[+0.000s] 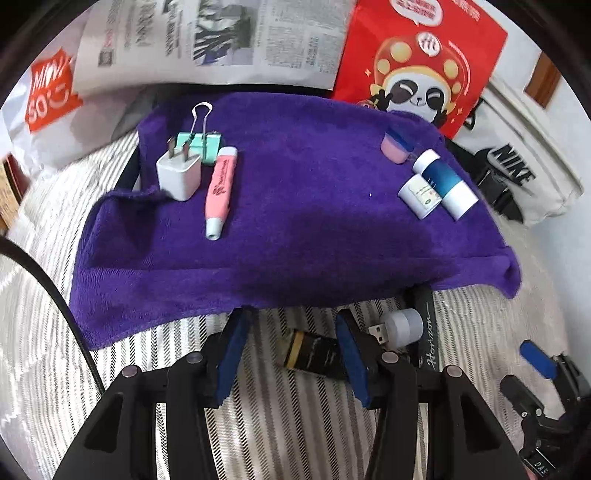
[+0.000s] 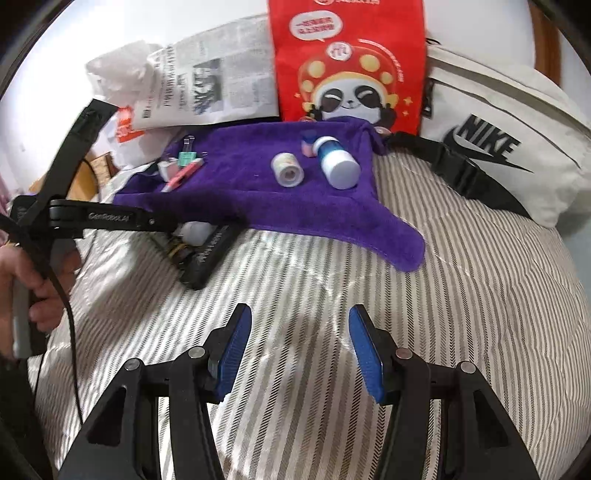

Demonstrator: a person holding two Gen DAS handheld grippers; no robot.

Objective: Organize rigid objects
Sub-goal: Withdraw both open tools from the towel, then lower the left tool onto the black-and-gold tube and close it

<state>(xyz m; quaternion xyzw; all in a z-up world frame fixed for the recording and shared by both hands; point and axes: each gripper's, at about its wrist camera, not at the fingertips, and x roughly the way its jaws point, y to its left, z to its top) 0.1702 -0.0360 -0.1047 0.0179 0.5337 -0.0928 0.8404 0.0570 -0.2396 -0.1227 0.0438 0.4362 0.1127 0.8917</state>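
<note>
A purple towel [image 1: 295, 221] lies on a striped bedspread. On its left sit a white plug adapter [image 1: 180, 173], a mint binder clip [image 1: 201, 142] and a pink highlighter [image 1: 220, 188]. On its right sit a pink eraser [image 1: 397, 147], a blue-and-white bottle [image 1: 445, 182] and a small white jar [image 1: 419, 195]. My left gripper [image 1: 291, 354] is open just in front of the towel's near edge, over a black-and-gold tube [image 1: 317, 354] beside a grey USB plug [image 1: 400, 326]. My right gripper [image 2: 299, 347] is open and empty over the bedspread.
A red panda bag [image 1: 421, 62], newspaper [image 1: 221, 33] and a white Nike bag [image 2: 498, 140] stand behind the towel. A black case [image 2: 207, 254] lies at the towel's front edge. The left gripper's body [image 2: 103, 218] crosses the right wrist view's left side.
</note>
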